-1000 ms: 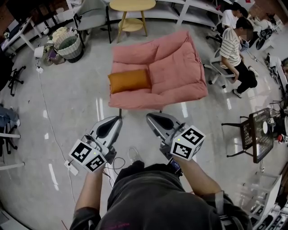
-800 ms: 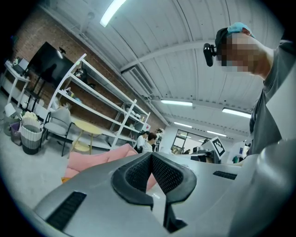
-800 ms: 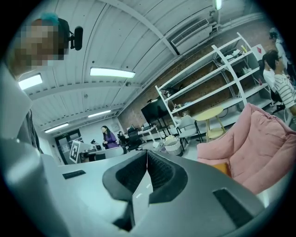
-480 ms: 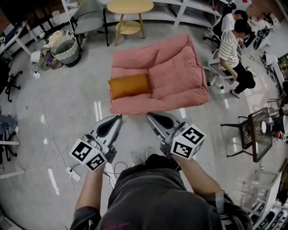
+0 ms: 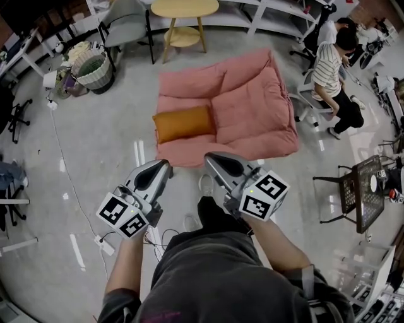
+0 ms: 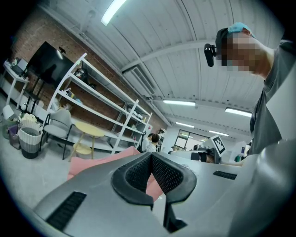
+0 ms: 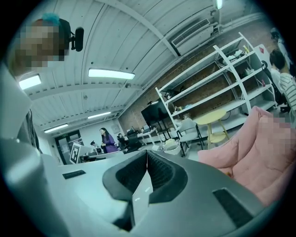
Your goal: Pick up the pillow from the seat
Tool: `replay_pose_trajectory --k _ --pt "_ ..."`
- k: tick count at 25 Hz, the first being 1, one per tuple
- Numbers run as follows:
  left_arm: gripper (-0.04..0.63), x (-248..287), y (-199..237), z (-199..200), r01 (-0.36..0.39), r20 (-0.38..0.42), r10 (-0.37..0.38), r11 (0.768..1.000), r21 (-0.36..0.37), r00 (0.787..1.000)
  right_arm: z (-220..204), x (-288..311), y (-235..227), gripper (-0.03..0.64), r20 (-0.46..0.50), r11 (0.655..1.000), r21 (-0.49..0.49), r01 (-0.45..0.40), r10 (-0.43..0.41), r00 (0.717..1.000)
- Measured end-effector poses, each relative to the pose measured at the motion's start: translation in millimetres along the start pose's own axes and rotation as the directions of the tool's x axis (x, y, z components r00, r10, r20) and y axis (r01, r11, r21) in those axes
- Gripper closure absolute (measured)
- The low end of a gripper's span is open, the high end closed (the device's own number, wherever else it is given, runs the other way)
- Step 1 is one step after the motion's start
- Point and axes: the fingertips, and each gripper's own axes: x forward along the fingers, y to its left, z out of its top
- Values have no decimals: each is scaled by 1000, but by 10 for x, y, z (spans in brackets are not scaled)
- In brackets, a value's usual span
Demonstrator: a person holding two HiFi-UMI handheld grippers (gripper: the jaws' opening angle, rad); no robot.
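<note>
Pointing roughly level toward the orange rectangular fabric pillow (image 5: 184,123) on the pink cushioned seat (image 5: 252,104), the left gripper (image 5: 165,165) and right gripper (image 5: 209,158) hold their jaws closed, seemingly empty.

Dark grey T-shirt (image 5: 208,277) — silver left tool (image 5: 166,163) and right tool (image 5: 207,157), each with black-and-white marker cube (image 5: 123,216).

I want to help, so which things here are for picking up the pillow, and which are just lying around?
For the job:
- pillow, orange, lying on the seat
- seat, pink
- left gripper and right gripper, jaws shut, holding nothing

Just lying about:
- yellow table
- basket
- grey chair
</note>
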Motion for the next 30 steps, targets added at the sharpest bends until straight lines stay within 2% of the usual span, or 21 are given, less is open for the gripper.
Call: replay_pose_trajectory --k 12,21,30 --pt "586 1070 749 -27 -65 -55 63 997 -44 997 164 490 -1149 601 -59 997 61 -43 46 997" --pt "586 1758 1428 -102 -162 -102 153 983 -85 983 220 854 -1973 601 -119 994 86 -68 78 990" --pt "586 2187 1961 -445 -199 -160 177 971 -133 971 39 1164 -2520 601 -170 991 117 -68 88 981"
